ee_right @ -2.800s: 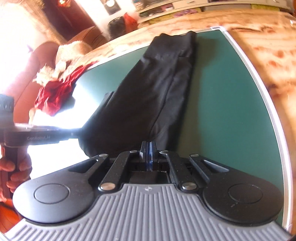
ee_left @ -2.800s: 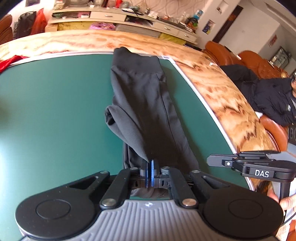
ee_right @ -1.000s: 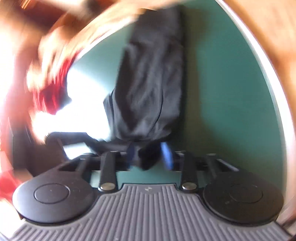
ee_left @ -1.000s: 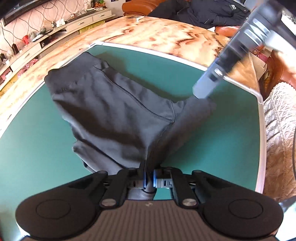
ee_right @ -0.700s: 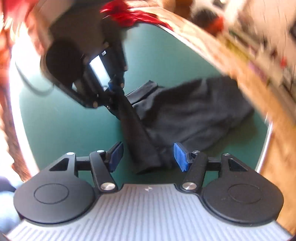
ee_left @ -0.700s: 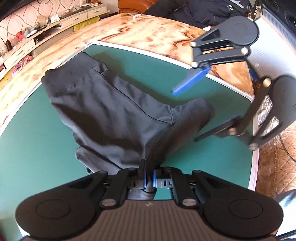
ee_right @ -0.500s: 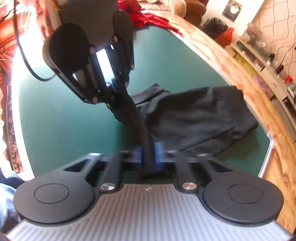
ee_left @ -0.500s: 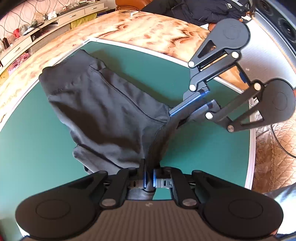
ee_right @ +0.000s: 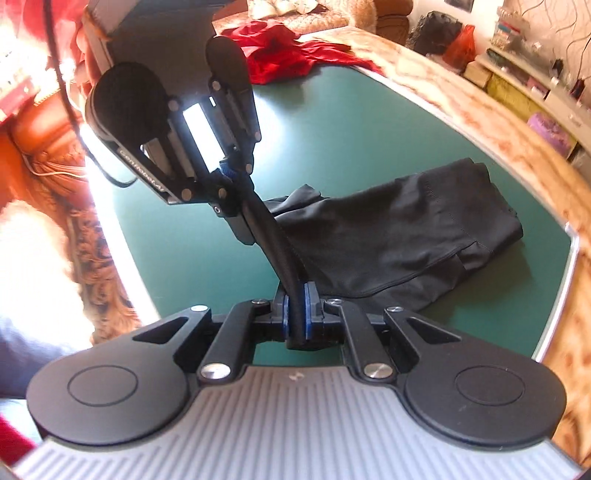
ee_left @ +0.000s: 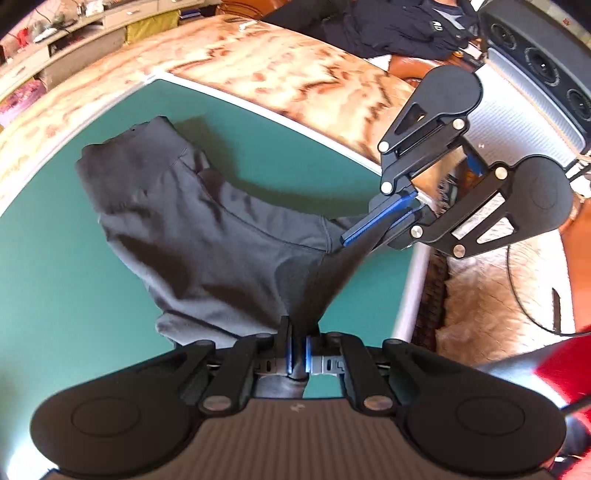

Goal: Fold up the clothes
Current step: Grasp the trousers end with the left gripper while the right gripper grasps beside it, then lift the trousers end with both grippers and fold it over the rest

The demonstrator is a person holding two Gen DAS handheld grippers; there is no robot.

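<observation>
Dark grey pants (ee_left: 207,236) lie on the green table (ee_left: 55,266), waistband at the far left, leg end raised off the surface. My left gripper (ee_left: 297,350) is shut on one corner of the leg end. My right gripper (ee_left: 373,225) is shut on the other corner, up and to the right. In the right wrist view the pants (ee_right: 399,229) look black. There my right gripper (ee_right: 295,314) pinches the fabric, and a taut strip runs up to my left gripper (ee_right: 236,184).
A red garment (ee_right: 291,55) lies at the table's far end in the right wrist view. A marbled wooden rim (ee_left: 280,74) surrounds the green table. A person in dark clothes (ee_left: 388,29) sits beyond it. Sofas and shelves stand around.
My right gripper let go of the leg end, swung round to face the left one, and closed on the other corner. The leg end is now stretched between both grippers.
</observation>
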